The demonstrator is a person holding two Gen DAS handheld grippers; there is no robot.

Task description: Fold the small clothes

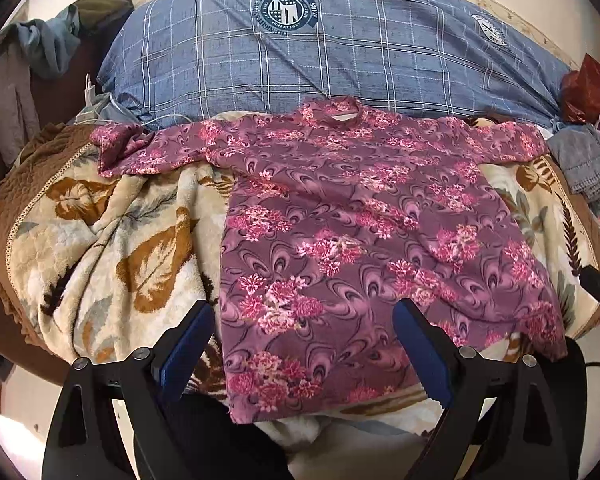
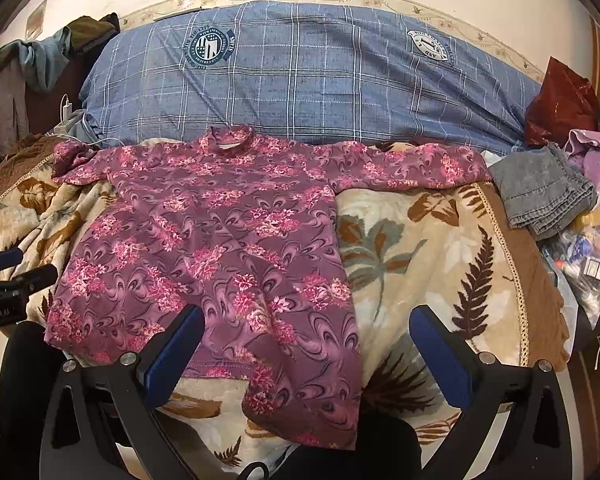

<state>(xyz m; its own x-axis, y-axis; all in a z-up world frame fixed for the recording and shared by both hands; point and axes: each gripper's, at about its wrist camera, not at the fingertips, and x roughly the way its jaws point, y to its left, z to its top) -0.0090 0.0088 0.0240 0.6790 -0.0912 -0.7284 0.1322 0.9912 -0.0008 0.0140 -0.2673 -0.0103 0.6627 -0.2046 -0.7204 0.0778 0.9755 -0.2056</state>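
L gripper [image 1: 304, 344] is held spread wide, nothing pinched; blue pads [image 1: 188, 344] are seen either side of the hem area of the floral top [image 1: 340, 216]. R gripper [image 2: 306, 344] is likewise spread wide and empty, hovering over the top's lower R edge.

The top is laid flat, front up, on a leaf-print blanket [image 2: 412, 248], neck toward the blue plaid pillow [image 2: 300, 80], both sleeves stretched out to the sides. Hem hangs slightly over the near edge of the bed.

Handling, as judged: thin knit, light, soft, floppy, no stiffness; likely to drape and bunch when lifted, and to drag a bit on the plush blanket. Not fragile. A pinch through 1 or 2 layers should hold w/o slip. Best grab pts are probably a sleeve cuff or shoulder seam for the 1st inward fold, or the 2 hem corners for a lengthwise fold.

Containers: none clearly seen. A folded grey denim item [image 2: 544, 196] lies at far R beside a red bag [image 2: 560, 100], contents not discernible; loose clutter further R is too blurred to ID.
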